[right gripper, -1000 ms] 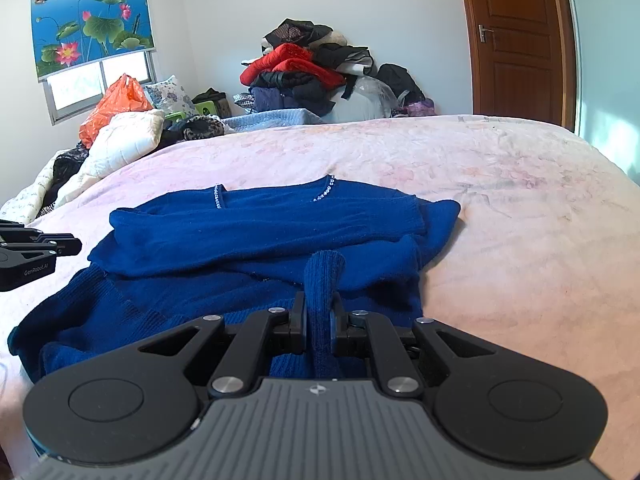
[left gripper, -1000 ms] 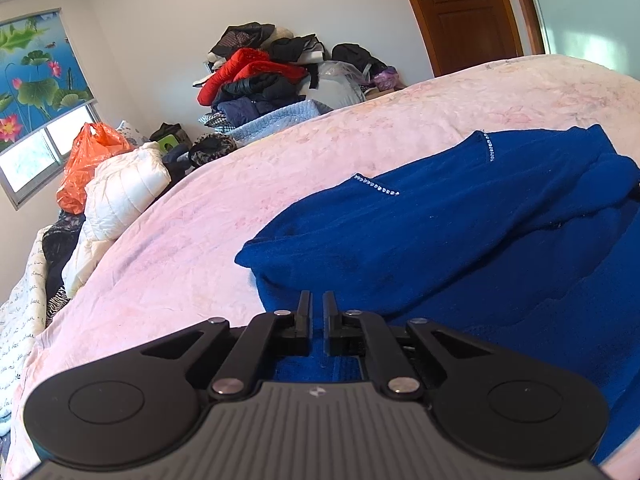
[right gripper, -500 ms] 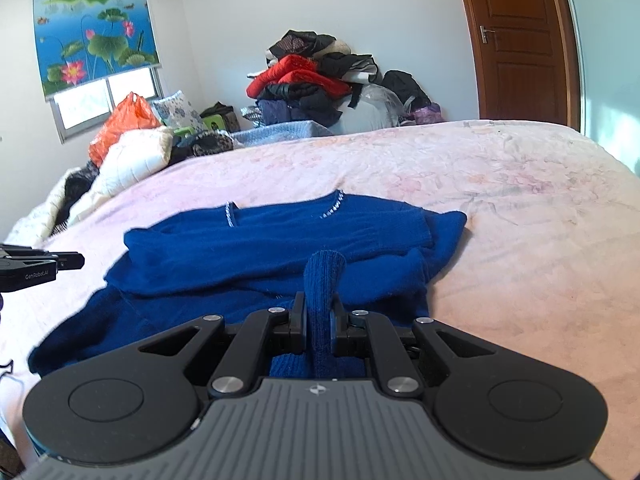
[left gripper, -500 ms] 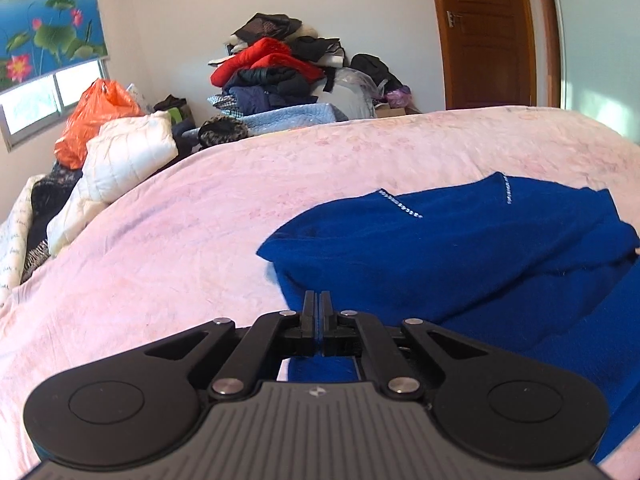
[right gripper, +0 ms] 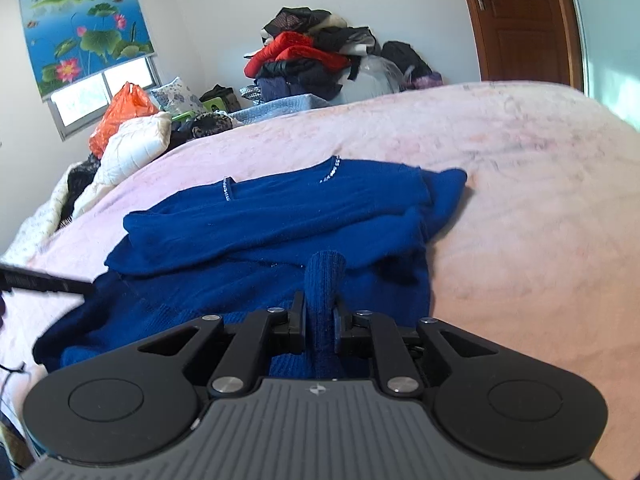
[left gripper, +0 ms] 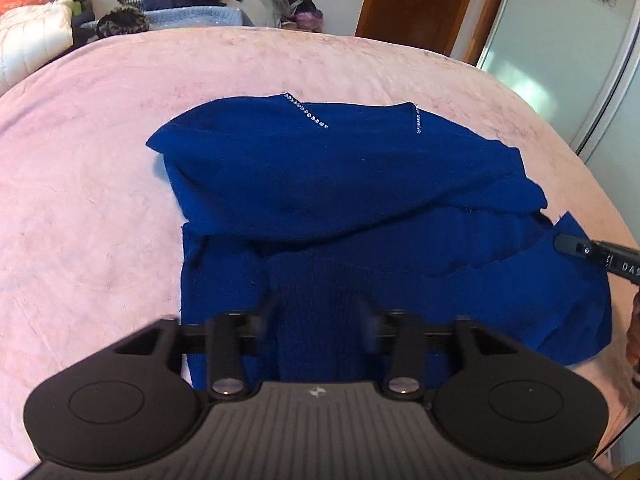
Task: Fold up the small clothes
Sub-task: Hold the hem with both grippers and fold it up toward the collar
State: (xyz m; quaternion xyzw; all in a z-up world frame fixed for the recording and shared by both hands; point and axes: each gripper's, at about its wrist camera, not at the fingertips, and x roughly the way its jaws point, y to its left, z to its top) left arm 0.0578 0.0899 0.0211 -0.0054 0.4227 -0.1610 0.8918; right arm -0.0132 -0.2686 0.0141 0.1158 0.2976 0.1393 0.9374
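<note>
A blue knit sweater with a beaded neckline lies partly folded on the pink bed; it also shows in the right wrist view. My left gripper is open, its blurred jaws spread wide over the sweater's near ribbed part. My right gripper is shut on a bunched ribbed fold of the sweater. The right gripper's tip shows at the sweater's right edge in the left wrist view. The left gripper's finger shows at the sweater's left edge in the right wrist view.
A pile of clothes is heaped against the far wall. A white quilted bundle and an orange bag lie at the bed's left, under a window. A wooden door stands at the far right.
My left gripper has opened from shut and swung over the sweater, looking down on it. My right gripper has stayed shut on the fold.
</note>
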